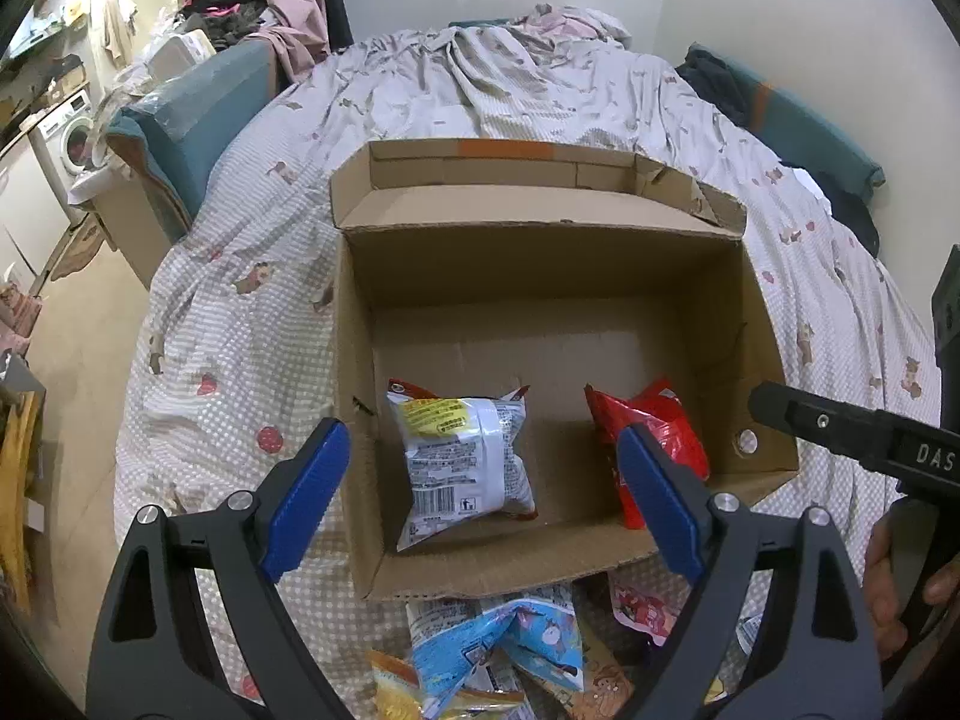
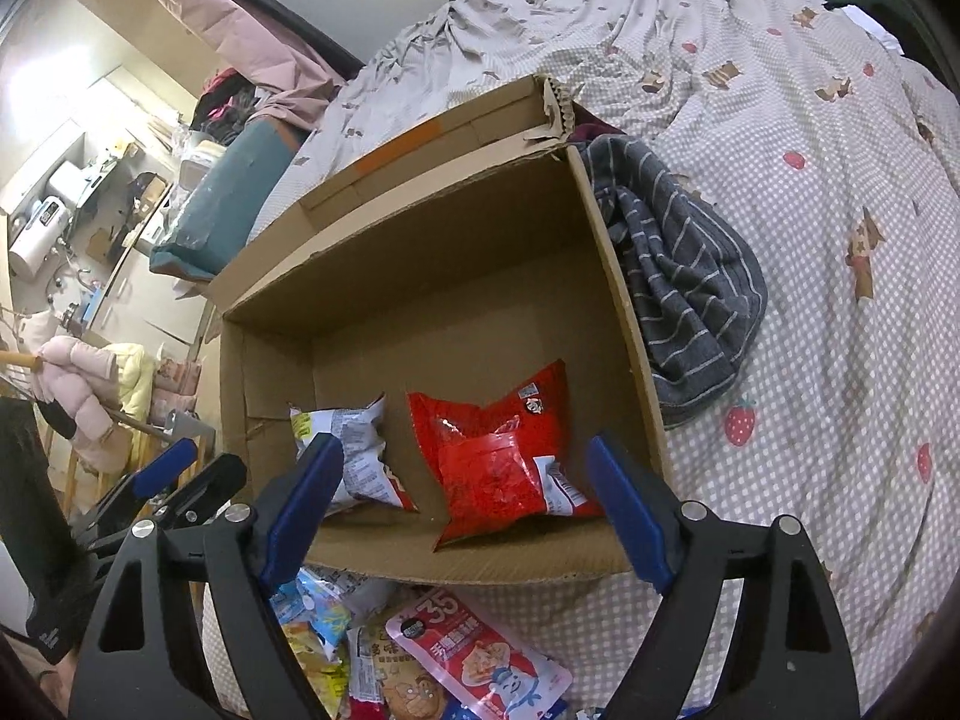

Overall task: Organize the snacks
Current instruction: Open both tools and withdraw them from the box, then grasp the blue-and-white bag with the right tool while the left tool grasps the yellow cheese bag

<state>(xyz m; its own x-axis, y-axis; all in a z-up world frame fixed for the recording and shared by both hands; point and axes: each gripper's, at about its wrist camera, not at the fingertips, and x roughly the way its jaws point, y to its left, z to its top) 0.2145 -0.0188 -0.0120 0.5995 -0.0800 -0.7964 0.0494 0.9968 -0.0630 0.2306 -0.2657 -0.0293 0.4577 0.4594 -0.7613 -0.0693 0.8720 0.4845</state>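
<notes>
Both grippers, left and right, hover jaws released above the box's near rim, its far half bare.

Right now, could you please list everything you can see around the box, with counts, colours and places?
cardboard box: one, brown, open, on the bed
white snack bag: one, white and yellow, inside box, left
red snack bag: one, red, inside box, right
loose snack packets: several, mixed colours, piled before the box
striped cloth: one, grey, beside box's right wall
bedsheet: one, checked with bears and strawberries
left gripper: blue pads, open, empty
right gripper: blue pads, open, empty
</notes>
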